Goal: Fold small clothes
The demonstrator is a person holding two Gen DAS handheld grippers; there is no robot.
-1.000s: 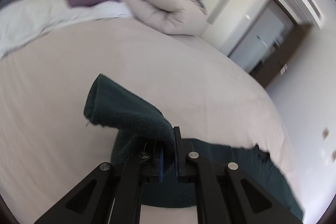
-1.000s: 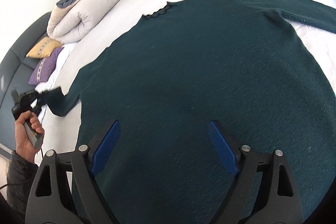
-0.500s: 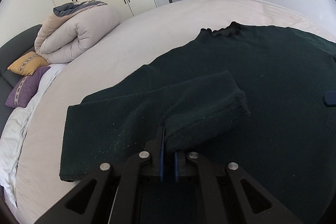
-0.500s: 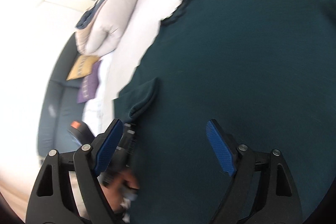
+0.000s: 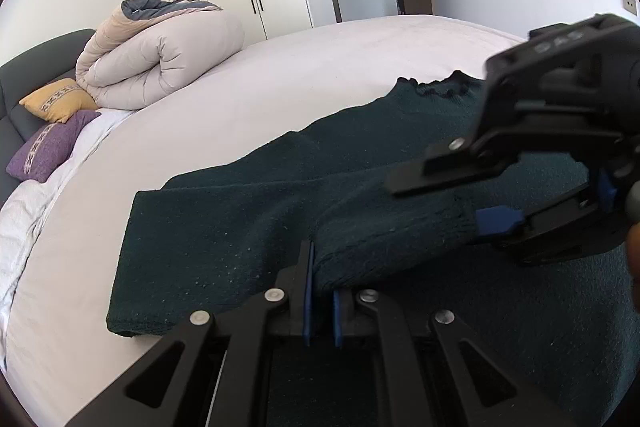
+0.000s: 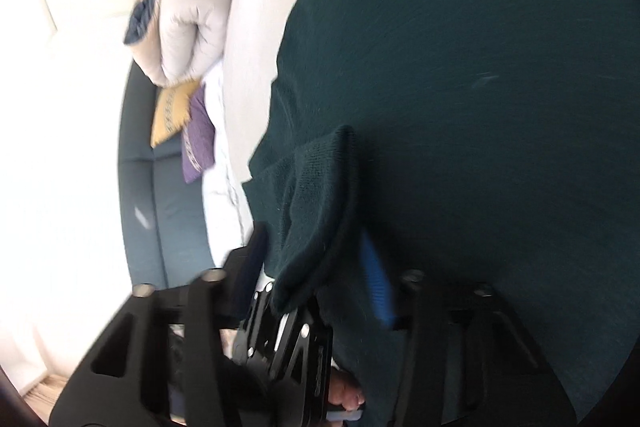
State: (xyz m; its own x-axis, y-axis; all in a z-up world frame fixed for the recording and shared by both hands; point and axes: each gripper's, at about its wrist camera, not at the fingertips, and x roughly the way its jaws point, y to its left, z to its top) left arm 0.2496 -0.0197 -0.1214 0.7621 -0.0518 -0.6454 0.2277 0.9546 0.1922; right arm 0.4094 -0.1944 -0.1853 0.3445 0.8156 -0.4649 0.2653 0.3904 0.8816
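On the bed (image 5: 280, 79), left gripper (image 5: 320, 301) pinches the sweater (image 5: 224, 239) cuff (image 5: 394, 227) folded inward, while right gripper (image 5: 486, 195), jaws just closing around it, not visibly clamped, likely takes over.

Sweater (image 5: 248, 227) is a deep dark green knit. Bed (image 5: 280, 75) sheet is pale pinkish white, rolled duvet (image 5: 160, 63) beige with a grey-blue side. At 9 o'clock: mustard cushion (image 5: 56, 103) and purple cushion (image 5: 48, 147), both with a pale patterned band. Black grippers, blue fingers (image 5: 496, 221).
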